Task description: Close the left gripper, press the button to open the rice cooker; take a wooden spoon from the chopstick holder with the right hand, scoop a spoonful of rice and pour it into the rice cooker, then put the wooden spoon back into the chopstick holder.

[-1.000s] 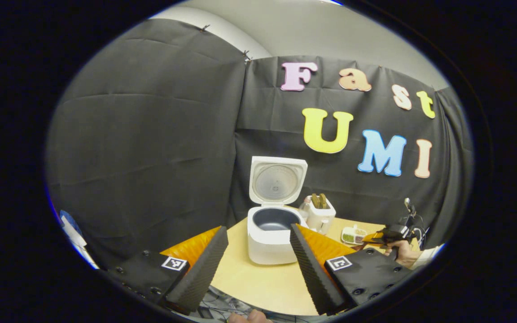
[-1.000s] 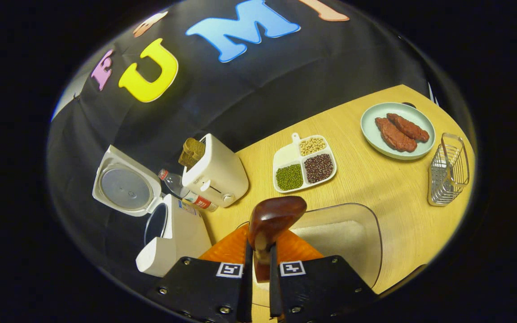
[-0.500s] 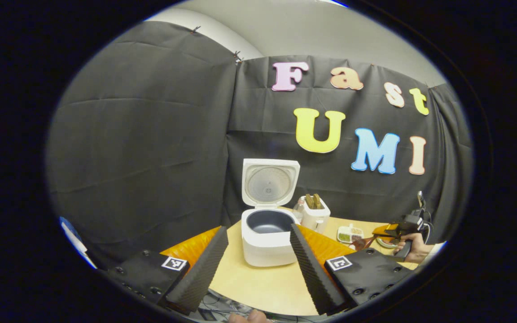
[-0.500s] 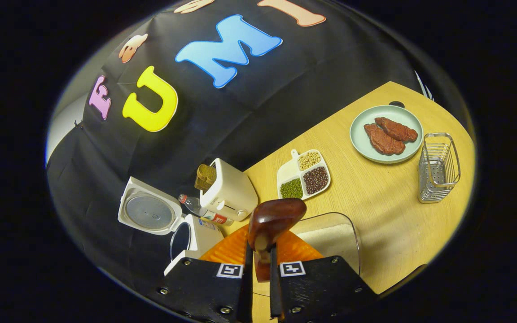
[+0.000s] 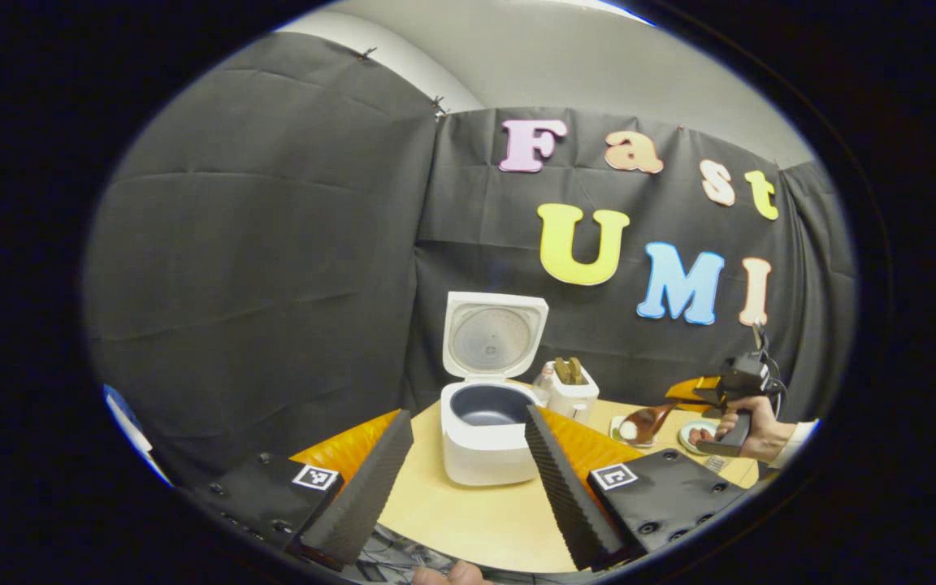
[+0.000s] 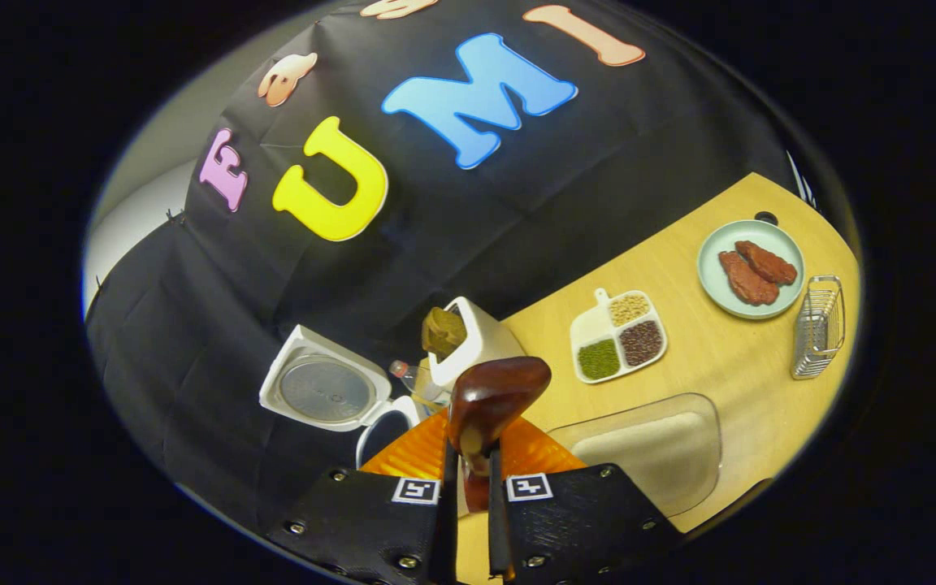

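The white rice cooker (image 5: 484, 426) stands open on the table with its lid (image 5: 494, 335) upright and its dark pot showing. My left gripper (image 5: 468, 479) is open in front of the cooker, fingers spread to either side of it. Off to the right, a hand (image 5: 752, 437) holds my right gripper (image 5: 699, 394) above the table. That right gripper (image 6: 468, 475) is shut on the handle of the dark wooden spoon (image 6: 496, 398). The spoon (image 5: 648, 421) carries a small white lump in its bowl. The cooker lid (image 6: 326, 392) lies left of the spoon. The clear rice box (image 6: 647, 451) sits below and to the right.
A white toaster (image 6: 472, 341) with bread and a bottle (image 6: 405, 374) stand beside the cooker. On the wooden table (image 6: 704, 366) are a divided dish of beans (image 6: 618, 335), a plate of meat (image 6: 748, 268) and the wire chopstick holder (image 6: 817, 325).
My right gripper has risen with the spoon, away from the rice box, so the table things look smaller and farther. The left gripper stays open, barely shifting.
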`<state>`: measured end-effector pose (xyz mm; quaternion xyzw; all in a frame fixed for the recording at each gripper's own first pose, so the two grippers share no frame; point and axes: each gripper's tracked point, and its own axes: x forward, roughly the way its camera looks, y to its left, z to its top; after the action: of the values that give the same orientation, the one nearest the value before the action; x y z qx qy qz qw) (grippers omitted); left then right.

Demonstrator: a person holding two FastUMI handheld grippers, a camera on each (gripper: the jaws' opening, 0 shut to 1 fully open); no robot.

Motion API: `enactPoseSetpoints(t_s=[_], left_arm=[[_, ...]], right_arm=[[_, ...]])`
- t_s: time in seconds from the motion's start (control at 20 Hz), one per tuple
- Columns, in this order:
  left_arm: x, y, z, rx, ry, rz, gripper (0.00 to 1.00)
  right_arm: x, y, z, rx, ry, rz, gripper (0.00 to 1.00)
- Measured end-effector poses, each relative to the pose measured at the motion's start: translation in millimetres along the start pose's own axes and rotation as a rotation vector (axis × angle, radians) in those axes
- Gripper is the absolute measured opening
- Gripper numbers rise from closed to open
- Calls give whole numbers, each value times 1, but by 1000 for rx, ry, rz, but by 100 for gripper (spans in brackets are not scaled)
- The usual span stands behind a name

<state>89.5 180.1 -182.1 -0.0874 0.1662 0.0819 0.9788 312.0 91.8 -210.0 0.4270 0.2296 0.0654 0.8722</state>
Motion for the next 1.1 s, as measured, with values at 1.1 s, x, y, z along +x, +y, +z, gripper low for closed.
enactPoseSetpoints(t_s=[1.1], left_arm=[[-16,89,-26,-81,13,112,94]], right_arm=[[194,164,-112,-553,35,-55,15]])
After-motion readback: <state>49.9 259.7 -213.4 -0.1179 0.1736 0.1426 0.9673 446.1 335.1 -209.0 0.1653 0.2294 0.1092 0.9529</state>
